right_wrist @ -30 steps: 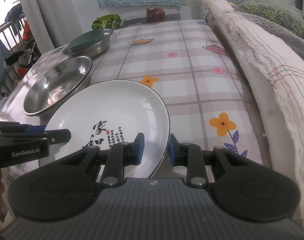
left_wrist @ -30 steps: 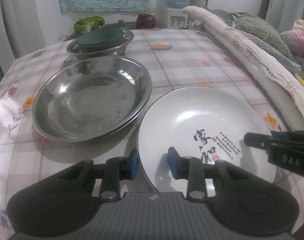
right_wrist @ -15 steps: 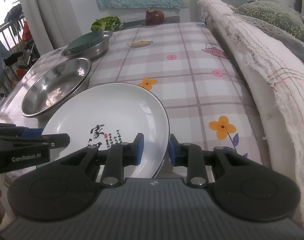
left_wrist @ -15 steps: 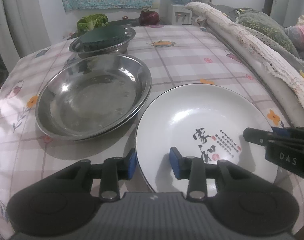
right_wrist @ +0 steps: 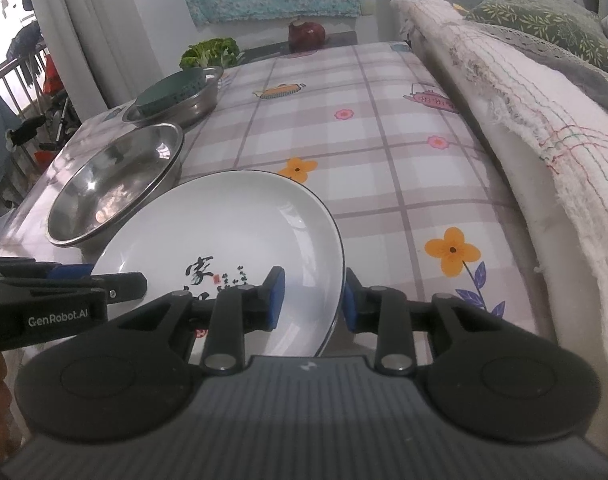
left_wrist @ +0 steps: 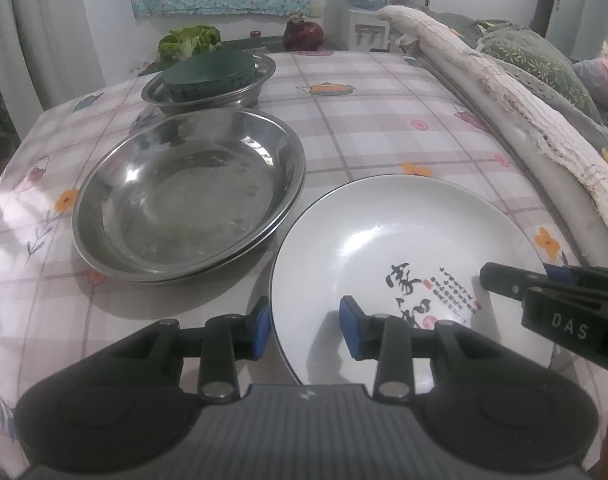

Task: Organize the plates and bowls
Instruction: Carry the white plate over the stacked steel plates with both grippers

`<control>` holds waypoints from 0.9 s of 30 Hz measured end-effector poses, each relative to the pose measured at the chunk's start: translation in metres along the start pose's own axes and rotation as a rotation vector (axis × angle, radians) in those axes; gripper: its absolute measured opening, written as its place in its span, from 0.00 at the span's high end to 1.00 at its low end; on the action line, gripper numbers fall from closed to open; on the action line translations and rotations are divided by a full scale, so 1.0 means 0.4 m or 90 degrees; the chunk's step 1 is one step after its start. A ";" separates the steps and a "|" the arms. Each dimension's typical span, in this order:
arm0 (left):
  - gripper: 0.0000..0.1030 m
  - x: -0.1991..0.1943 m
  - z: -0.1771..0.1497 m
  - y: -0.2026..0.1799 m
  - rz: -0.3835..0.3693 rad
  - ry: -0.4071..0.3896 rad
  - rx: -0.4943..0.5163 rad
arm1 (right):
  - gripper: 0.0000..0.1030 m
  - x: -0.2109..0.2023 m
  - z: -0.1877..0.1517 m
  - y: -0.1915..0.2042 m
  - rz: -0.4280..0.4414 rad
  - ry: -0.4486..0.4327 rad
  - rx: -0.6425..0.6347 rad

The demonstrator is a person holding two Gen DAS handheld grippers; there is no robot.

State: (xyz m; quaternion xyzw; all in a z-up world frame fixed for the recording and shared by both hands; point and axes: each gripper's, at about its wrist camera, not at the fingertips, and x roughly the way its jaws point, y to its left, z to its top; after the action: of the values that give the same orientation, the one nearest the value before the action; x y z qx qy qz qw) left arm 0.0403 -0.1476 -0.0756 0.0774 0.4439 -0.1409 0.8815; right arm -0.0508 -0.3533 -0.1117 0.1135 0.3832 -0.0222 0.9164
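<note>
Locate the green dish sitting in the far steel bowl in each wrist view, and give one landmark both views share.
Left wrist view: the green dish sits upper left of centre, inside the far steel bowl, behind the wide steel basin.
Right wrist view: the green dish is upper left, in the same bowl.
Shared landmark: the white plate with black characters, low in both.

Soft dim daylight, faint shadows, fisheye-bent edges, dark corners, mild blur

There was one white plate [left_wrist: 388,240], one steel pan [left_wrist: 188,196], one steel bowl [left_wrist: 232,96] and one green bowl [left_wrist: 208,70] inside it.
</note>
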 end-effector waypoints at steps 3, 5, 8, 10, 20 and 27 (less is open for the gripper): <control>0.64 -0.005 0.000 0.001 0.000 -0.002 -0.002 | 0.71 -0.003 0.000 0.001 0.001 -0.001 0.000; 0.64 -0.009 -0.001 0.002 -0.001 -0.004 -0.004 | 0.71 -0.006 0.001 0.003 0.001 -0.001 -0.001; 0.64 -0.013 -0.001 0.002 -0.001 -0.007 -0.004 | 0.71 -0.012 0.001 0.004 0.002 -0.004 -0.001; 0.64 -0.016 -0.002 0.003 -0.001 -0.009 -0.003 | 0.71 -0.017 0.002 0.006 0.002 -0.007 -0.002; 0.64 -0.032 -0.009 0.011 -0.018 -0.025 -0.006 | 0.71 -0.032 0.001 0.001 0.001 -0.012 0.001; 0.76 -0.037 -0.018 0.072 -0.088 -0.023 -0.039 | 0.76 -0.032 -0.014 -0.046 0.034 0.006 0.076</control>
State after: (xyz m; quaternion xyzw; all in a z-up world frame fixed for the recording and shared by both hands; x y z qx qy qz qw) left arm 0.0356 -0.1159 -0.0679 0.0166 0.4365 -0.1893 0.8794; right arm -0.0662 -0.3706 -0.1101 0.1779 0.3822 -0.0202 0.9066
